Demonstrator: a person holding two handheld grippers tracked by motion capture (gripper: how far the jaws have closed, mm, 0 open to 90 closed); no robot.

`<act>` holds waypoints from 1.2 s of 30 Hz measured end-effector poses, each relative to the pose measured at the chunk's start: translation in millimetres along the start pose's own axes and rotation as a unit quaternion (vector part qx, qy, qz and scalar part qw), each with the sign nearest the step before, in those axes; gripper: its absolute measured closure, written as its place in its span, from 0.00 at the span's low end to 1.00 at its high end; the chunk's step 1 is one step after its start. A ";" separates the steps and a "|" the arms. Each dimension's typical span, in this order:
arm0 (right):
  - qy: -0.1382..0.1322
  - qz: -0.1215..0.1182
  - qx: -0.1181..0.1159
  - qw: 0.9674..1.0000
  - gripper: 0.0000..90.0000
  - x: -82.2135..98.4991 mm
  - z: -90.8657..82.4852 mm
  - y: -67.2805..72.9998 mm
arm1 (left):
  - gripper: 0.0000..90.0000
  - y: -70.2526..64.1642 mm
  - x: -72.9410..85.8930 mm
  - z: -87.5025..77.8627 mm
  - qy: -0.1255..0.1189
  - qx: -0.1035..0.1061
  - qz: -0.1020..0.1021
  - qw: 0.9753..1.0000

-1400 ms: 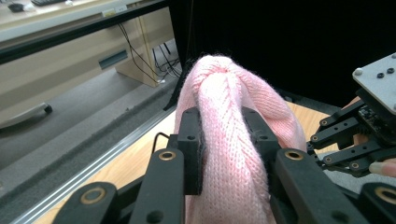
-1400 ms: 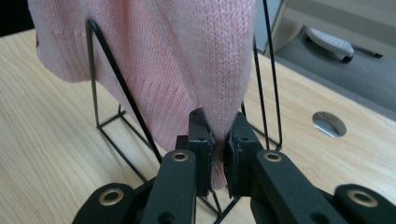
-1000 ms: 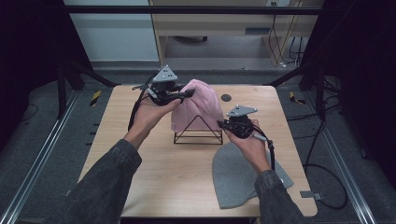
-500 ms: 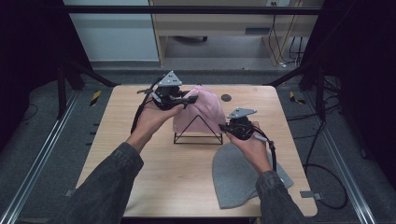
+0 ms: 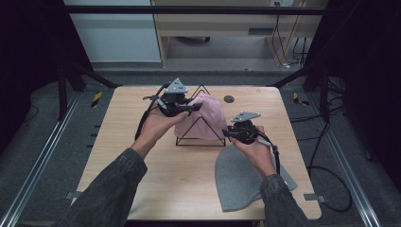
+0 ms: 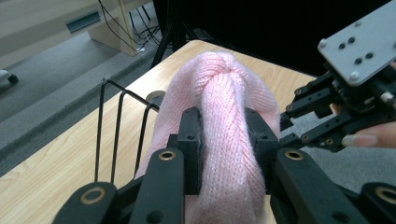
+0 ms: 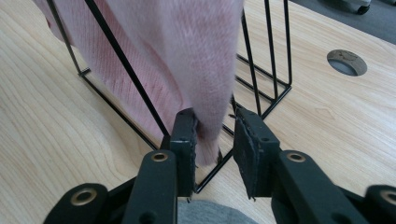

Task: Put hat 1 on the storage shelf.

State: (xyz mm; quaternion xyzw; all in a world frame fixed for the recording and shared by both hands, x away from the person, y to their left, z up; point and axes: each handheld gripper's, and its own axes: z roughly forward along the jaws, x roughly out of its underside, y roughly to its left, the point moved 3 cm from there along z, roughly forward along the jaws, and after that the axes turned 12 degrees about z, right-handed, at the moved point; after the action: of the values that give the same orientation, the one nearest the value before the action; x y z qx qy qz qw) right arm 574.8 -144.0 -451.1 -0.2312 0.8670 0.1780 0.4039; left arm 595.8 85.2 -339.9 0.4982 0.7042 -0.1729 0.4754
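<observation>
A pink knit hat [image 5: 204,122] hangs over a black wire rack [image 5: 198,144] at the table's middle. My left gripper [image 5: 182,108] is at the hat's top left, shut on a bunched fold of the pink hat [image 6: 224,79]. At the rack's front right corner is my right gripper [image 5: 231,134]. Its jaws have just been opening. In the right gripper view the pink hat's [image 7: 187,46] lower edge hangs between the pads of the right gripper [image 7: 217,128], against the left pad and apart from the right pad. A grey hat [image 5: 246,177] lies flat under the right forearm.
The wooden table [image 5: 142,161] has a round cable hole [image 5: 229,99] behind the rack. The rack's wires [image 7: 127,70] stand right in front of the right jaws. Metal rails and cables run along the floor on both sides.
The left gripper and the top of the pink hat have drifted a little right and down over the rack. The right hand has stayed at the rack's front right corner.
</observation>
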 end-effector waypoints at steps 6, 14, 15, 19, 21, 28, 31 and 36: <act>0.000 0.001 0.008 1.000 0.68 1.9 -12.5 -2.7 | 0.79 -1.3 5.8 1.5 0.005 0.000 -0.007 1.000; 0.009 0.014 0.043 0.999 0.59 8.9 -33.7 -21.3 | 0.78 -4.9 12.3 0.4 0.011 0.002 -0.016 1.000; 0.009 0.014 0.043 0.999 0.59 8.9 -33.7 -21.3 | 0.77 -4.9 12.3 0.4 0.011 0.002 -0.016 1.000; 0.015 0.037 0.060 0.997 0.57 20.0 -47.6 -38.7 | 0.74 -6.1 16.6 0.0 0.015 0.008 -0.028 0.999; 0.019 0.038 0.063 0.997 0.57 22.8 -49.5 -41.5 | 0.73 -6.8 17.4 0.2 0.019 0.010 -0.030 0.999; 0.026 0.065 0.083 0.994 0.64 39.5 -59.3 -62.1 | 0.64 -10.2 23.5 -5.9 0.011 0.005 -0.037 0.999; 0.045 0.072 0.081 0.993 0.65 45.4 -56.6 -66.9 | 0.60 -12.1 23.3 -10.8 0.007 0.003 -0.036 0.999; 0.072 0.074 0.071 0.992 0.60 50.0 -50.3 -67.3 | 0.52 -15.6 24.5 -19.3 0.007 -0.009 -0.029 1.000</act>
State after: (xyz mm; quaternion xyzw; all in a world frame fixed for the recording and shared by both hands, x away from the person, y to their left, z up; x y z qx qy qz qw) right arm 552.1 -237.6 -467.7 -0.1490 0.9192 0.1284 0.3412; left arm 571.4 105.3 -354.8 0.4747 0.7234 -0.1767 0.4693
